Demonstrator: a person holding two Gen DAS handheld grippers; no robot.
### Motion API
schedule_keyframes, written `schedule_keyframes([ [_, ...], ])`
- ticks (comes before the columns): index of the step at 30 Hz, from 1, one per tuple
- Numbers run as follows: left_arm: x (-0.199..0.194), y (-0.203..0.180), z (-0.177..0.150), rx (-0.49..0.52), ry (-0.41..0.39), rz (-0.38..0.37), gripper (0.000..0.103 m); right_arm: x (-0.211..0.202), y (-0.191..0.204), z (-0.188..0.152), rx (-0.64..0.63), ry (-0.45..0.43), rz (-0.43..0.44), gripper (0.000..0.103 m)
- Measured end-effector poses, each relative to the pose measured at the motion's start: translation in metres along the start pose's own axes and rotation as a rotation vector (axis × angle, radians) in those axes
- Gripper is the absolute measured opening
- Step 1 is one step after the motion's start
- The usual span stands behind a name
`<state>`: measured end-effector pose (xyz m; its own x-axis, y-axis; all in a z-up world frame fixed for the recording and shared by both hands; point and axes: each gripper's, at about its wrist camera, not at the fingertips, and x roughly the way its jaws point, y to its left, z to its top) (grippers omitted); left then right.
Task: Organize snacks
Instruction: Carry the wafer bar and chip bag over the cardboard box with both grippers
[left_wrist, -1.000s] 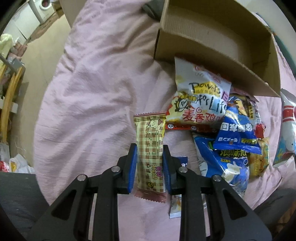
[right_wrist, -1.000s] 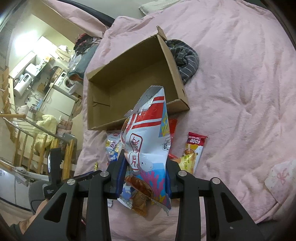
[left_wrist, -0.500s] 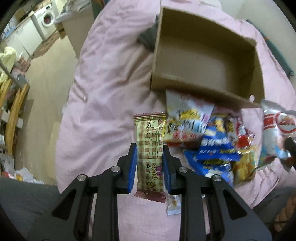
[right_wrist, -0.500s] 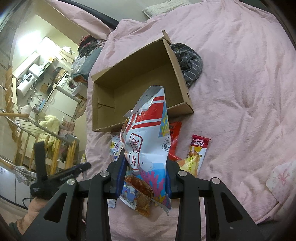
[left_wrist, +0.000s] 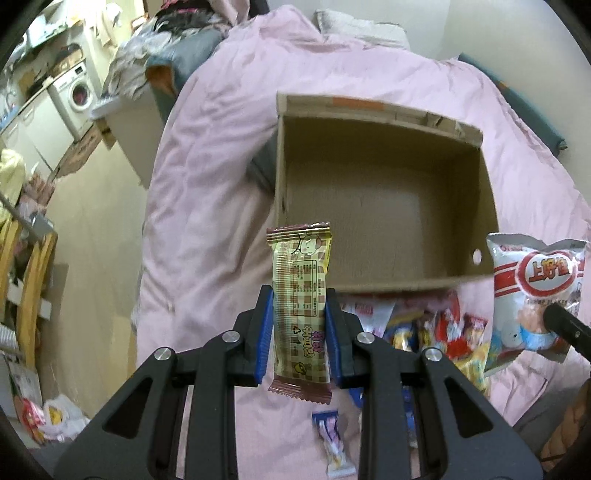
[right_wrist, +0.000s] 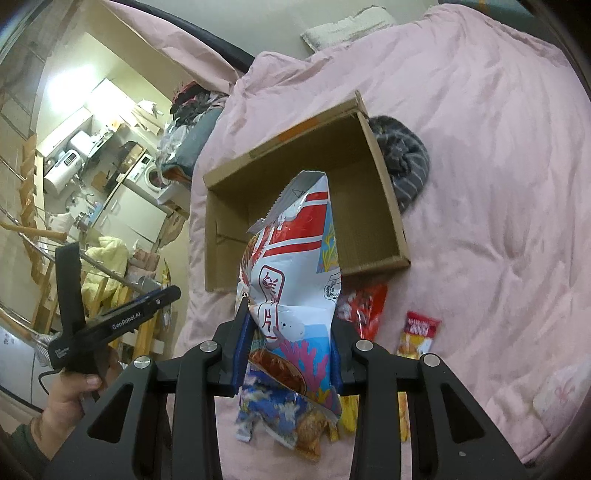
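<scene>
My left gripper (left_wrist: 299, 332) pinched a wafer (left_wrist: 300, 295), my right gripper (right_wrist: 291, 343) clamped a bag (right_wrist: 295, 280); both hung just short of the box (left_wrist: 384, 199), and a loose pinch could drop either outside it.

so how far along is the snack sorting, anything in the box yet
Nothing is done yet: the cardboard box looks empty. In hand: the left gripper is shut on a plaid snack bar, and the right gripper on a shrimp chip bag, both held up in front of the box. Left: the snack pile and a red packet on the pink blanket.
</scene>
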<state>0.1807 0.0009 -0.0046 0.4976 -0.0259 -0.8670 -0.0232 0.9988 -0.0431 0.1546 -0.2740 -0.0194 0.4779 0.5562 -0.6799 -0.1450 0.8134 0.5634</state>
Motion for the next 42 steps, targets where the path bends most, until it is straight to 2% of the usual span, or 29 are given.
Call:
schedule_keyframes([
  [7, 0.01, -0.01, 0.036, 0.004, -0.063, -0.029, 0.022, 0.013, 0.011, 0.039, -0.023, -0.044, -0.012, 0.036],
  [12, 0.036, -0.014, 0.058, -0.04, -0.041, -0.045, 0.022, 0.036, 0.013, 0.062, -0.02, -0.047, -0.027, 0.036],
  [19, 0.061, -0.028, 0.065, 0.017, -0.092, -0.016, 0.022, 0.068, 0.007, 0.085, -0.025, -0.05, -0.03, 0.036],
  [28, 0.08, -0.031, 0.062, 0.027, -0.105, -0.028, 0.022, 0.096, -0.023, 0.084, 0.004, -0.015, -0.046, 0.036],
  [36, 0.08, -0.029, 0.063, 0.017, -0.126, -0.046, 0.022, 0.113, -0.013, 0.08, -0.036, 0.026, -0.038, 0.036],
  [42, 0.084, -0.03, 0.062, 0.004, -0.114, -0.057, 0.023, 0.119, -0.011, 0.077, -0.048, 0.047, -0.049, 0.036],
])
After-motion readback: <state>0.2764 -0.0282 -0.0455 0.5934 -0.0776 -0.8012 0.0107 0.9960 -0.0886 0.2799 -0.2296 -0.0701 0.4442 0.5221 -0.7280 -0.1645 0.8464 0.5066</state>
